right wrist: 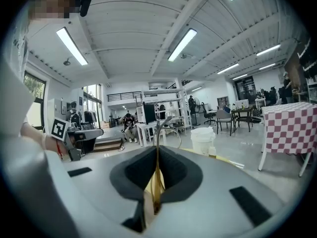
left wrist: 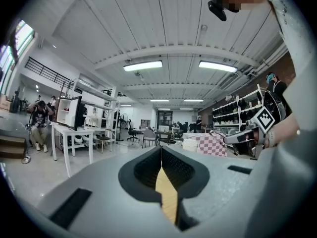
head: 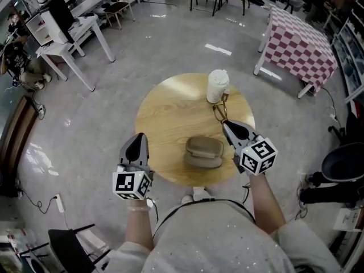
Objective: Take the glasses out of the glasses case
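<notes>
Glasses [head: 220, 109] clamped in right tool [head: 227, 124] above table [head: 165, 118].

glasses [head: 220, 108]: thin-framed, held aloft | glasses case [head: 203, 151]: tan, open, lying flat

White tub [head: 217, 86], perhaps lidded, on round table [head: 165, 112]
</notes>
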Demonstrator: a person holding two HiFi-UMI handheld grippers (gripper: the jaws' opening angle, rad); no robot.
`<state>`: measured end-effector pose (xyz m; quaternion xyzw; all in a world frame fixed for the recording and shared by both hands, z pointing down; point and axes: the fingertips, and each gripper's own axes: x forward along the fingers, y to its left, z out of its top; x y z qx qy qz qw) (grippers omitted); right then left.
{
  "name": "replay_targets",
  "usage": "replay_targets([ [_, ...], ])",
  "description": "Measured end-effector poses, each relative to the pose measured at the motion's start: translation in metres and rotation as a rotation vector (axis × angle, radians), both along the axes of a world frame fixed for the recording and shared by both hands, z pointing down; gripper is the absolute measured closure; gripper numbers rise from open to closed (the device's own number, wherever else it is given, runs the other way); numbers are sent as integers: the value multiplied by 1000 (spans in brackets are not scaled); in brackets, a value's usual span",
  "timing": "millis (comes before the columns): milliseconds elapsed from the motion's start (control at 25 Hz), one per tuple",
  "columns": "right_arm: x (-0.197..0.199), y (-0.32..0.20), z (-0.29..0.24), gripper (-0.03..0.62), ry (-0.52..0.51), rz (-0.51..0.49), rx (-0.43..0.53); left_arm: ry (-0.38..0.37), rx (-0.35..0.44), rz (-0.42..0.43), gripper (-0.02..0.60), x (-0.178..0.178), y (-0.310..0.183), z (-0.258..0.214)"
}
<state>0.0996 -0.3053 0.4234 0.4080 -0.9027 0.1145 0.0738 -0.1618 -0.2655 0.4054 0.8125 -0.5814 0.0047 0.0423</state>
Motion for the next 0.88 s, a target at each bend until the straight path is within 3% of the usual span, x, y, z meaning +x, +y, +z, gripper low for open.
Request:
replay_targets([
  [880, 19, -14, -19, 576, -115, 82, 34, 2, 39, -53, 576, -13, -5, -13],
])
